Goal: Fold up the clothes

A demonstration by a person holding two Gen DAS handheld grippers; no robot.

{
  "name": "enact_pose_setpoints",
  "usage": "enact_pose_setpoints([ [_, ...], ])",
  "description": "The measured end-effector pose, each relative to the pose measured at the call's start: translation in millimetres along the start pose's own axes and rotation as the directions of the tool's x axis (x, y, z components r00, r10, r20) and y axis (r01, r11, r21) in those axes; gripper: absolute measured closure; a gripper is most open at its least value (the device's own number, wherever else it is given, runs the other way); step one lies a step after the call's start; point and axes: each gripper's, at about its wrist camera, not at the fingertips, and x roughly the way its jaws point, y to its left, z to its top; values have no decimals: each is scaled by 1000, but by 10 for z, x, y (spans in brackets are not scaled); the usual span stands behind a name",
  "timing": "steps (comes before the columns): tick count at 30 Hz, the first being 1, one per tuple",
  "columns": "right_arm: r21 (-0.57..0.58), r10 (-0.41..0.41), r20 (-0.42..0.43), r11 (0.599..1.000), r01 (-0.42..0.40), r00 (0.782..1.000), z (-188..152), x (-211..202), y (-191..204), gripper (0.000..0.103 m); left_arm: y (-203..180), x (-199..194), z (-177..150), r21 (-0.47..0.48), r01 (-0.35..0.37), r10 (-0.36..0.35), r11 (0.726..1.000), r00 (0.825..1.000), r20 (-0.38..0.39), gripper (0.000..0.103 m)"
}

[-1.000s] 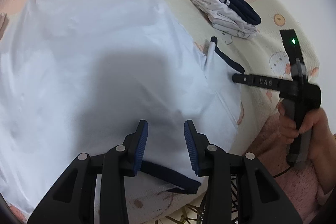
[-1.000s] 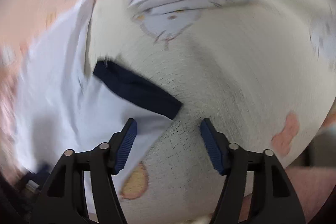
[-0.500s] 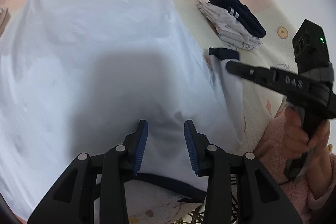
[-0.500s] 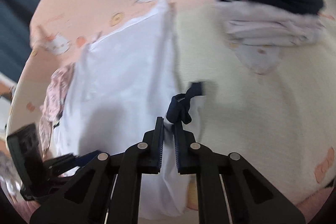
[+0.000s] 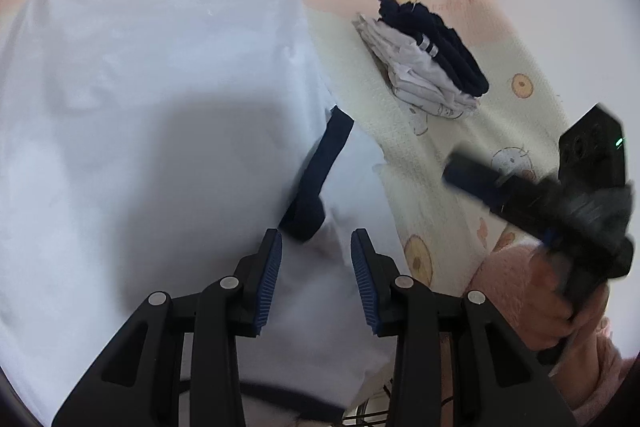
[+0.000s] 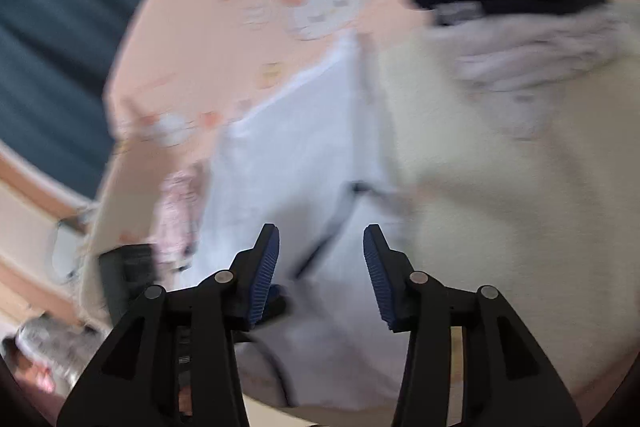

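A white T-shirt (image 5: 140, 107) with navy trim lies spread on the Hello Kitty blanket (image 5: 460, 155). Its right sleeve is folded inward onto the body, and the navy cuff (image 5: 320, 167) lies across the white cloth. My left gripper (image 5: 316, 263) is open and empty just above the shirt, close to the cuff's near end. My right gripper (image 6: 320, 267) is open and empty above the shirt (image 6: 288, 163); it also shows in the left wrist view (image 5: 520, 187), off the shirt's right edge. The right wrist view is blurred.
A stack of folded clothes (image 5: 428, 67), white below and navy on top, sits on the blanket to the right of the shirt; it also shows in the right wrist view (image 6: 516, 11). A pink patterned garment (image 6: 176, 211) lies beyond the shirt's left side.
My right gripper closed on the navy-cuffed sleeve, carried it inward over the shirt, then opened and drew back to the right. The sleeve now lies folded on the body. My left gripper stayed open.
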Motion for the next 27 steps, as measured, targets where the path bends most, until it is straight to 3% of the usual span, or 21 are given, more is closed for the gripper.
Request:
enact_pose_setpoints([
  [2,-27,-49,-25,998,48,999,-16,68,24,58,-13,83,47,-19,5,-5,1000,1000,-1,66],
  [3,-42,-73,-37,997,72,997,-24,101,36,58,-32,110,64,-18,3,-3,1000,1000,7,76],
  [4,-56,-98,-49,994,95,994,-32,135,48,58,-81,110,70,5,-21,21,1000,1000,21,98],
  [7,-101,-172,-81,981,164,982,-57,237,83,58,-196,-4,91,50,-102,97,994,992,78,99],
  [10,-148,-247,-110,962,229,963,-81,338,119,58,-165,-171,63,47,-135,129,990,986,109,99],
  [14,-211,-326,-155,933,292,932,-154,437,125,57,52,142,36,75,-187,192,980,979,-63,95],
  [17,-257,-367,-197,914,314,909,-252,473,88,55,-16,71,33,112,-211,214,971,977,-20,92],
  [19,-288,-395,-224,900,326,891,-316,498,64,55,-114,-39,22,134,-247,246,960,969,24,83],
  [21,-320,-422,-249,885,337,872,-381,522,39,55,-191,-125,-17,164,-232,222,959,972,73,82],
  [25,-303,-331,-165,913,272,929,-299,332,155,54,-228,-28,-77,158,-201,196,967,979,46,81],
  [27,-302,-338,-195,914,272,921,-308,403,144,54,-158,87,-132,126,-225,225,966,974,15,81],
])
